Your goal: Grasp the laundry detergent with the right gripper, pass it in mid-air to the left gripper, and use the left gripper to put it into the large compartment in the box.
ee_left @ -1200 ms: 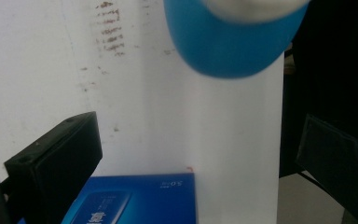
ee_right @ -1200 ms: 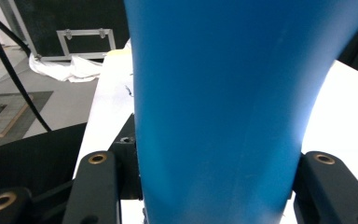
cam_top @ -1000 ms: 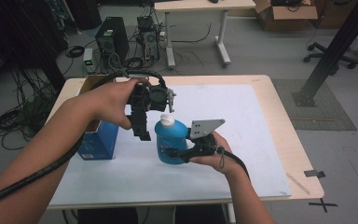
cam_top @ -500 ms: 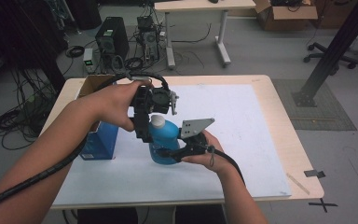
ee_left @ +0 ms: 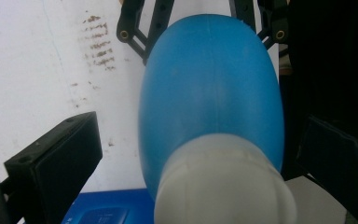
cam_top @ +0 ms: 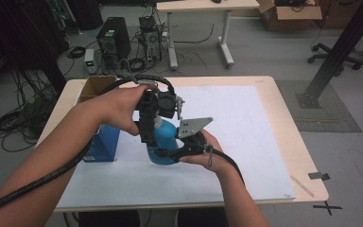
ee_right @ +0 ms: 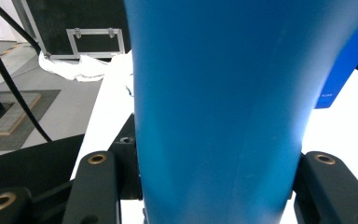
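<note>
A blue bottle [cam_top: 166, 141] with a white cap [ee_left: 223, 186] stands upright over the white mat [cam_top: 246, 132]. My right gripper [cam_top: 163, 153] comes in from the right, shut on the bottle's lower body; its jaws press both sides of the bottle [ee_right: 219, 102] in the right gripper view. My left gripper [cam_top: 150, 135] points down from above. Its jaws straddle the cap and the bottle's shoulder [ee_left: 209, 84] with a gap on each side, so it is open. The high view hides the cap behind the left gripper.
A blue box [cam_top: 101, 142] stands on the mat just left of the bottle, under the left forearm. An open cardboard box [cam_top: 94, 87] sits at the table's back left corner. The wooden table [cam_top: 288, 123] ends close on the right.
The two hands have drawn slightly together. The white cap, visible beside the left gripper a second ago, now sits between the left jaws and is covered from above.
</note>
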The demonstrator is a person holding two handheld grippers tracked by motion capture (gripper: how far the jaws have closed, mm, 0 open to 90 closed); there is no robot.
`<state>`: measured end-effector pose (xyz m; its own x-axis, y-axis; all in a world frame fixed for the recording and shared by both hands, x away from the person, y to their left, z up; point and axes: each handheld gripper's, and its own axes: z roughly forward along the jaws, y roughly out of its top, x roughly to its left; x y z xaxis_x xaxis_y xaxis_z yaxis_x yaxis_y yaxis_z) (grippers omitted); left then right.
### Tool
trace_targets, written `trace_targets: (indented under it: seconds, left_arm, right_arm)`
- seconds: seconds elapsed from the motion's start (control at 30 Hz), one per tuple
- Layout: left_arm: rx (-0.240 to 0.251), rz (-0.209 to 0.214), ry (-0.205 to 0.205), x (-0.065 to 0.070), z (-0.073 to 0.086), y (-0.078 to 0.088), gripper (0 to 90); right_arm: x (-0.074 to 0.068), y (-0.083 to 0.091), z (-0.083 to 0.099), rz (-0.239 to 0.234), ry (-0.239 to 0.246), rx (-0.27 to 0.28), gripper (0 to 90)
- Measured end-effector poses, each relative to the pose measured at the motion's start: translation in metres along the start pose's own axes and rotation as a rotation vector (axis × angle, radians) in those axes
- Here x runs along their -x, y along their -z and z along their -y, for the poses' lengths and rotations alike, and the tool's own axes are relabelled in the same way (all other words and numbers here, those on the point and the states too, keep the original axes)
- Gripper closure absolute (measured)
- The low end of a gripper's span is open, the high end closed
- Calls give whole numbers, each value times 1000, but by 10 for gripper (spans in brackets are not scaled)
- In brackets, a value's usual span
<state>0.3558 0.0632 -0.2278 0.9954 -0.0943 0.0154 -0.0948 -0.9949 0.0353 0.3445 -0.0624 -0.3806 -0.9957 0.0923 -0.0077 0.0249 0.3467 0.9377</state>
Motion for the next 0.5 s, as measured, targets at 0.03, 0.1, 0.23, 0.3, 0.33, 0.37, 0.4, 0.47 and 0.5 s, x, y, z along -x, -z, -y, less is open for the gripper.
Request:
trace_targets:
  seconds: [0.03,0.1,0.23,0.3,0.33,0.37,0.4,0.47,0.5]
  left_arm:
    - [-3,-1,-1,0,0,-1,2]
    - [-8,-10,-4,0,0,-2,4]
    - [-12,-15,-4,1,-1,-2,8]
    - [-16,-15,-8,1,-2,-2,12]
    - [-13,-19,-8,1,-2,-2,13]
    - [-14,-19,-10,1,-2,-2,17]
    - [-16,-17,-12,2,-3,-2,20]
    - [-19,-16,-16,3,-3,-2,28]
    - [-20,-14,-18,3,-3,-2,35]
  right_arm:
    - [0,0,0,-1,-2,1,454]
    - [0,0,-1,1,-3,2,453]
    - [0,0,-2,4,0,4,453]
    - [0,0,-3,10,0,10,454]
    - [0,0,-3,10,1,12,454]
    - [0,0,-3,9,0,14,454]
    - [0,0,-4,10,1,16,454]
    - [0,-1,-4,9,1,16,454]
    - [0,-1,-4,10,2,15,454]
